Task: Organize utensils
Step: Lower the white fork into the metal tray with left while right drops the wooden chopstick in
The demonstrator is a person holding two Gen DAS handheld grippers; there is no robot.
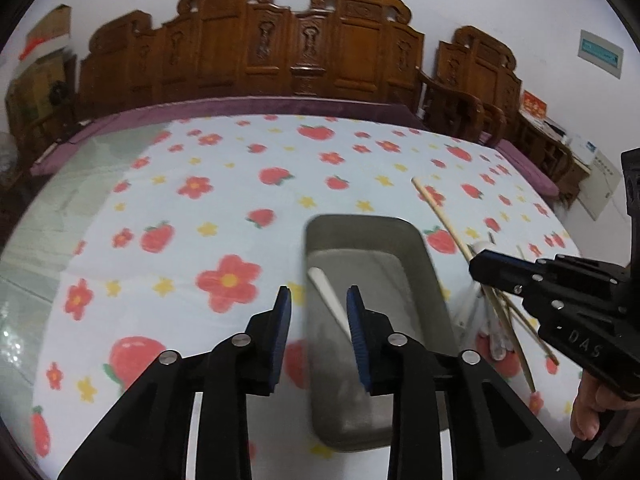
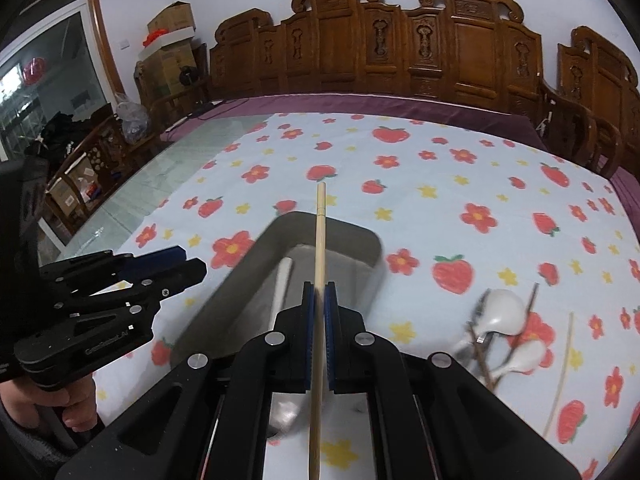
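Place: I'm in a home living room.
Seating: carved wooden bench [image 2: 400, 40] and armchair [image 1: 476, 80] line my wall.
Table: strawberry-print cloth [image 1: 240, 184].
Corner: stacked cardboard boxes [image 2: 170, 40] beside a window [image 2: 48, 80].

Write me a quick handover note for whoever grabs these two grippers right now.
Left hand-held gripper: open, nothing between the pads, above the near end of the grey tray.
Right hand-held gripper: shut on a wooden chopstick, held over the tray.
Done: one white spoon lies in the tray.
Left: drop the chopstick in, then clear the pile of white spoons and chopsticks on the tablecloth right of the tray.
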